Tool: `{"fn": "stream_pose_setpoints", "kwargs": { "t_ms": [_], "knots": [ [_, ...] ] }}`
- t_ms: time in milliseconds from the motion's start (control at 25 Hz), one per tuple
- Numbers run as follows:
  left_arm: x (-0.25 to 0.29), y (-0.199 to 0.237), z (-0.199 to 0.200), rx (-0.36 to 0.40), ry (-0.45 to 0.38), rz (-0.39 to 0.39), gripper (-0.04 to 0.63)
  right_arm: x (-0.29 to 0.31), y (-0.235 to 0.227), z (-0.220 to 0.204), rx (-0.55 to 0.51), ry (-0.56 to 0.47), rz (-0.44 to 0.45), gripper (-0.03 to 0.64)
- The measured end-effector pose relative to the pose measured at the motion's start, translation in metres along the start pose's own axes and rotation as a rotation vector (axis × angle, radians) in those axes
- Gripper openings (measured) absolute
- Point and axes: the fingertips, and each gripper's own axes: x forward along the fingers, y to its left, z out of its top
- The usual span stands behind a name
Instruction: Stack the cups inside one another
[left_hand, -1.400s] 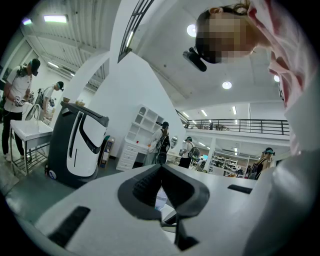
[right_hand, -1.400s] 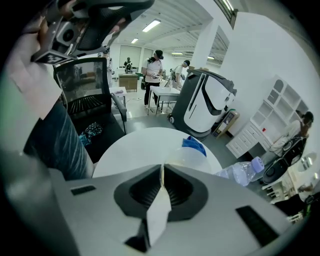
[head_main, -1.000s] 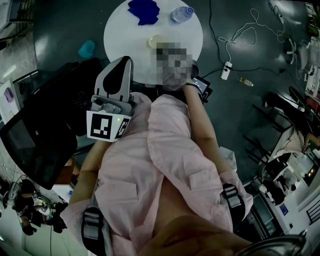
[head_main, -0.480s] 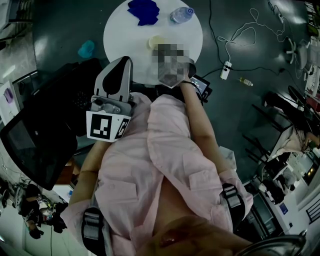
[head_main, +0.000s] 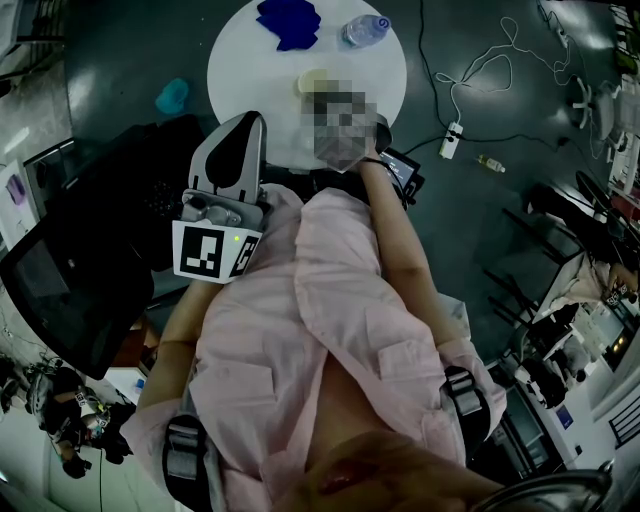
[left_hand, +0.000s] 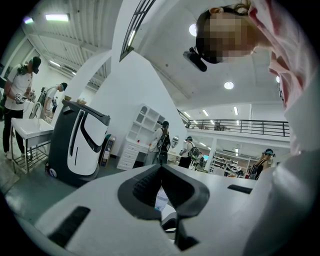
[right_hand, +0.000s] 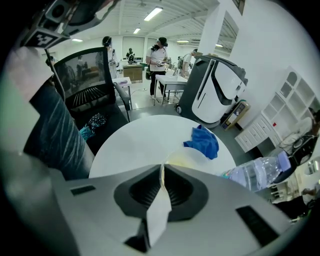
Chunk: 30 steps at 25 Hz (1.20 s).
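A teal object (head_main: 172, 97) lies on the floor left of the round white worktop (head_main: 245, 70). The left gripper (head_main: 248, 122) hangs at the worktop's near-left edge. Its cube (head_main: 212, 252) bears a black-and-white square marker and no words. The left gripper view shows its jaws together on nothing. It also shows a white-and-black machine (left_hand: 80, 145) and a hall with people, none of which appear in the head view.

The cup (head_main: 312, 82) stands about mid-worktop, well away from every rim, with bare surface on its left out to the edge. A blue cloth (head_main: 288, 22) and a bottle (head_main: 362, 28) lying on its side are at the far rim, apart from the cup. The bottle's label is too small to read.

In the head view a blurred patch covers the right gripper. The right gripper view shows the right gripper (right_hand: 162, 172) with its jaws clamped on the cup's thin wall, the pale rim just past the tips.
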Motion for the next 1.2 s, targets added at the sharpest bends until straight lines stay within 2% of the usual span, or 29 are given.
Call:
{"fn": "stream_pose_setpoints", "kwargs": {
  "t_ms": [960, 1080, 1200],
  "knots": [
    [-0.0021, -0.0048, 0.0004, 0.000, 0.003, 0.020, 0.018, -0.0040, -0.0036, 0.0004, 0.050, -0.026, 0.007, 0.041],
    [-0.0023, -0.0036, 0.0001, -0.001, 0.002, 0.023, 0.018, -0.0026, -0.0022, 0.0017, 0.060, -0.028, 0.021, 0.112],
    [-0.0035, -0.0047, 0.0016, 0.001, -0.002, 0.026, 0.018, -0.0036, -0.0009, 0.0016, 0.068, -0.029, 0.031, 0.130]
  ]
}}
